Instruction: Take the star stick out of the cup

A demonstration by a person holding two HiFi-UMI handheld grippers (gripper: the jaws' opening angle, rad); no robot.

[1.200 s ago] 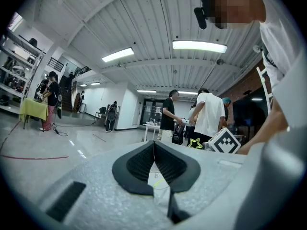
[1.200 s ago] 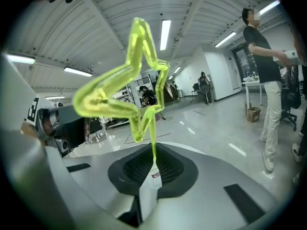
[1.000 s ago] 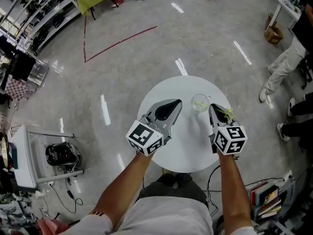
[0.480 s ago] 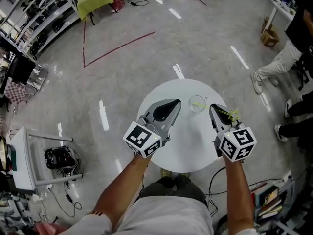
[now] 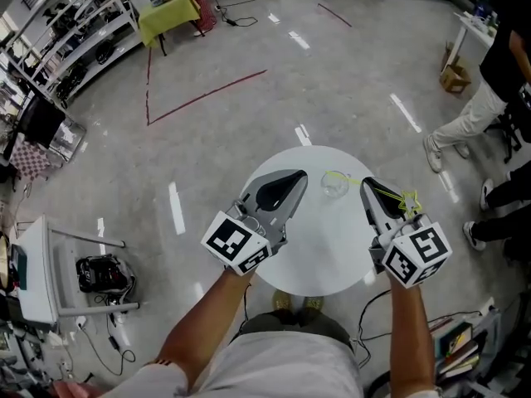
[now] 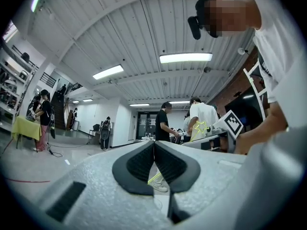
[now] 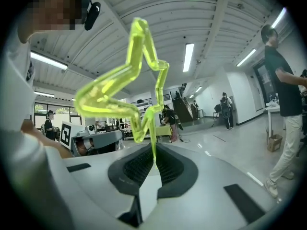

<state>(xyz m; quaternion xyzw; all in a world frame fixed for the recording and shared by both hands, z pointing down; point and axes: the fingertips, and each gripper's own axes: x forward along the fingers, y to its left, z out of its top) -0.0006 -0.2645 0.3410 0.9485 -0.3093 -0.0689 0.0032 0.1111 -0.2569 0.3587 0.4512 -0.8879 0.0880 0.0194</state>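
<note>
Between the pads of the right gripper (image 7: pixel 153 153): star stick (image 7: pixel 136 44), translucent yellow-green. The jaws are pressed together on its thin stem. The outlined star head stands free above the gripper body, on the holder's side of the pinch. Seen from the head view, the rest of the stem runs past the jaw tips, nearly level, toward the cup.

Cup (image 5: pixel 334 186): clear glass on the round white table (image 5: pixel 315 255), just beside the right gripper's tip. The stem's far end reaches over the cup's mouth; whether it is clear of the rim cannot be told.

Left gripper (image 5: pixel 299 176): jaws together, nothing between them. It is held above the table on the cup's other side, near the cup but apart from it.

Surroundings: pale polished floor (image 5: pixel 249 123) with red tape lines (image 5: pixel 207 96); persons (image 5: pixel 489 98) at the right edge; shelving (image 5: pixel 75 48) at upper left.

Step in hand, as judged: late withdrawal. The grip is made and the stick is raised and tilted, with only its tip perhaps left to come out.

Next move calls for drawing the right gripper back and up along the stem's own line until the tip passes the rim. The pinch must be firm enough that the thin stem does not swivel, and the light cup must not be dragged over.
</note>
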